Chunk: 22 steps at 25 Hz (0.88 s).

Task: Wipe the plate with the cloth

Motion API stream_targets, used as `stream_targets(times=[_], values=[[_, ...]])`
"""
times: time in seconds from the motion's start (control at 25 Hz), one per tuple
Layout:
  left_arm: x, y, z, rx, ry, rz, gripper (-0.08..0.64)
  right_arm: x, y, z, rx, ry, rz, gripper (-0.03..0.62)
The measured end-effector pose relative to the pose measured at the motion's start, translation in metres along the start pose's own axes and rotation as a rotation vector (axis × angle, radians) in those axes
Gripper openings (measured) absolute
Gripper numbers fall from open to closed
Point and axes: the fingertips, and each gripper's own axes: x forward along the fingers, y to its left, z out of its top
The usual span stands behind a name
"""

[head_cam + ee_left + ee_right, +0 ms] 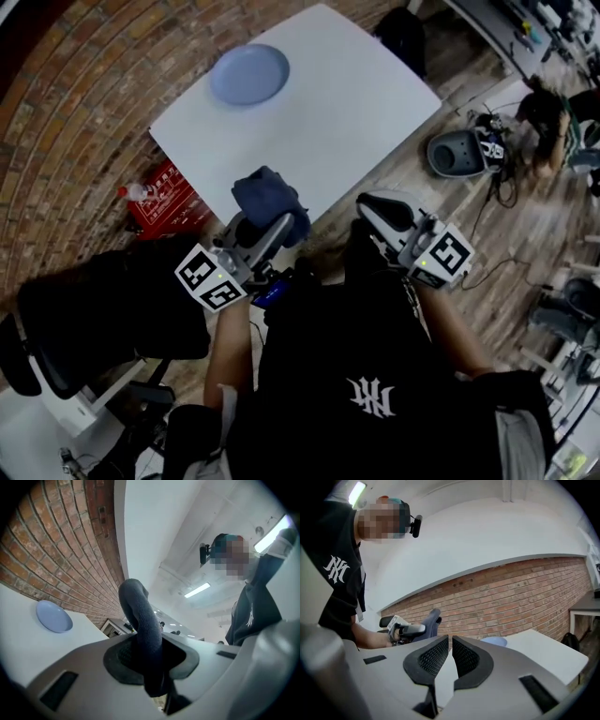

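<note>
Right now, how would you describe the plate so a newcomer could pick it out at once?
Find the white table beside the brick wall. On its far side, by that wall, lies the plate: round, flat and pale blue, unlike the dark bunched cloth held over the near edge.

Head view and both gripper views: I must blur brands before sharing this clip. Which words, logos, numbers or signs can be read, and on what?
"NY", a white interlocked monogram, on the person's black shirt.
Red pack: white print, too blurred to read.
Left marker cube, right marker cube: square patterns, no letters.
Plate, cloth: no print.
</note>
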Motion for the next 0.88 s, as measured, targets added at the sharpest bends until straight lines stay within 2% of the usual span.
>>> stream_targets(times=[0.32,0.52,0.72,0.88], values=[[0.048,0.015,0.024,0.088,-0.052,0.185,0.074,0.003,-0.076,0.024,0.012,-0.044,0.183,0.048],[0.097,0.012,0.025,0.124,-0.059,0.292,0.074,-0.016,-0.135,0.046,-0.019,-0.037,0.282,0.048],[0.127,0.018,0.021,0.105,-0.118,0.404,0.074,-0.037,-0.181,0.057,0.001,-0.079,0.405,0.049],[0.135,0.022,0.015,0.077,-0.119,0.475,0.074,-0.029,-0.202,0.048,-0.031,-0.052,0.436,0.049]])
